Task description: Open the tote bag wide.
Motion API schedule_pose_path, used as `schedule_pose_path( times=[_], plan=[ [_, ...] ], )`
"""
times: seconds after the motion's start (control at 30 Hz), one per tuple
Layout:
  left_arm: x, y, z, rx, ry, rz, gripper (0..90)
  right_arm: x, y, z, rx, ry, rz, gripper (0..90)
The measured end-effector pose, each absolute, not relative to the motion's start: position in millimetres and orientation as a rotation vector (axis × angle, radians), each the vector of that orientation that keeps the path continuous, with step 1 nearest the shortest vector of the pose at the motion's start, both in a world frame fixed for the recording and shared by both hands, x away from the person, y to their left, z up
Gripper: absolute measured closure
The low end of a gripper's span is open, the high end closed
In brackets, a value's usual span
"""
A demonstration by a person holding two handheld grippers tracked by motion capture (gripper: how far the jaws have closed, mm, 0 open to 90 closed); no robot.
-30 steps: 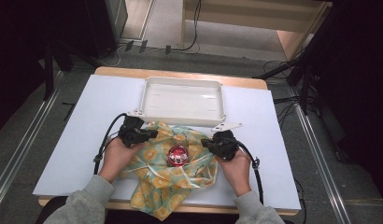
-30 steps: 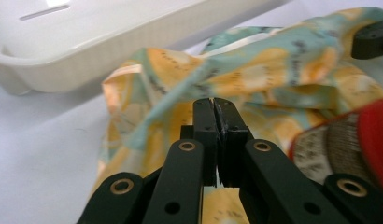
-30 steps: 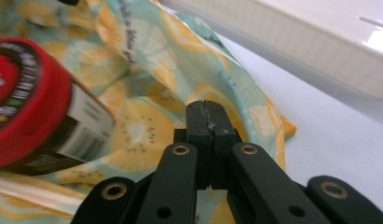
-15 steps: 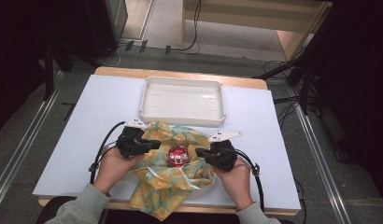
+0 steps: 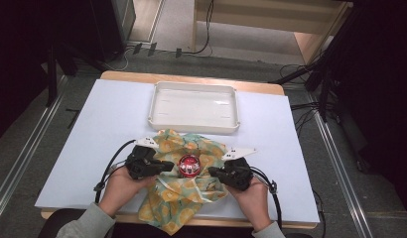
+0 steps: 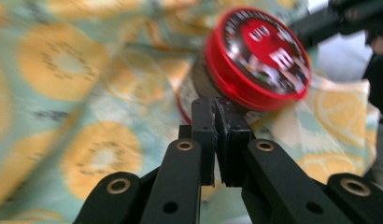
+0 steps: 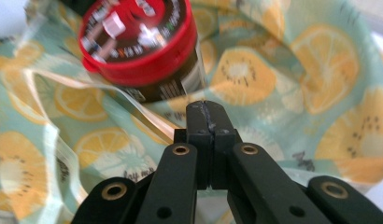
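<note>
Red-lidded jar (image 5: 188,165) stands on the fruit-print cloth (image 5: 184,191), between our two grippers. We see the left gripper (image 5: 168,166) at the jar's 9 o'clock and the right gripper (image 5: 214,172) at its 3 o'clock, each with fingers pressed together, empty. White lettering on the lid is too blurred to read. Cloth overhangs the surface (image 5: 107,119) at 6 o'clock. Toward 12 o'clock a white tray (image 5: 194,121) sits empty, with bare surface on either side.
</note>
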State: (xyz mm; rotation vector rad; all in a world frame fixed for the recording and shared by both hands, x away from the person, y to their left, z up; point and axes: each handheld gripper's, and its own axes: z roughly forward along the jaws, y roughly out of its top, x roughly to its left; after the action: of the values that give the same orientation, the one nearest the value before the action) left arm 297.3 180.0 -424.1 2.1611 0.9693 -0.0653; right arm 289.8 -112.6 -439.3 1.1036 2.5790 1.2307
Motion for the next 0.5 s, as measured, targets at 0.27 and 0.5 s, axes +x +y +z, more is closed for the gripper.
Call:
schedule_pose_path(
  times=[0.27,0.5],
  plan=[
    [281,173,-433,2.169,0.934,-0.158,88.1,291,-113,-434,1.1,2.564,1.247,90.0],
    [270,165,-440,2.194,0.888,-0.215,88.1,292,-116,-434,1.109,2.552,1.247,90.0]
  ],
)
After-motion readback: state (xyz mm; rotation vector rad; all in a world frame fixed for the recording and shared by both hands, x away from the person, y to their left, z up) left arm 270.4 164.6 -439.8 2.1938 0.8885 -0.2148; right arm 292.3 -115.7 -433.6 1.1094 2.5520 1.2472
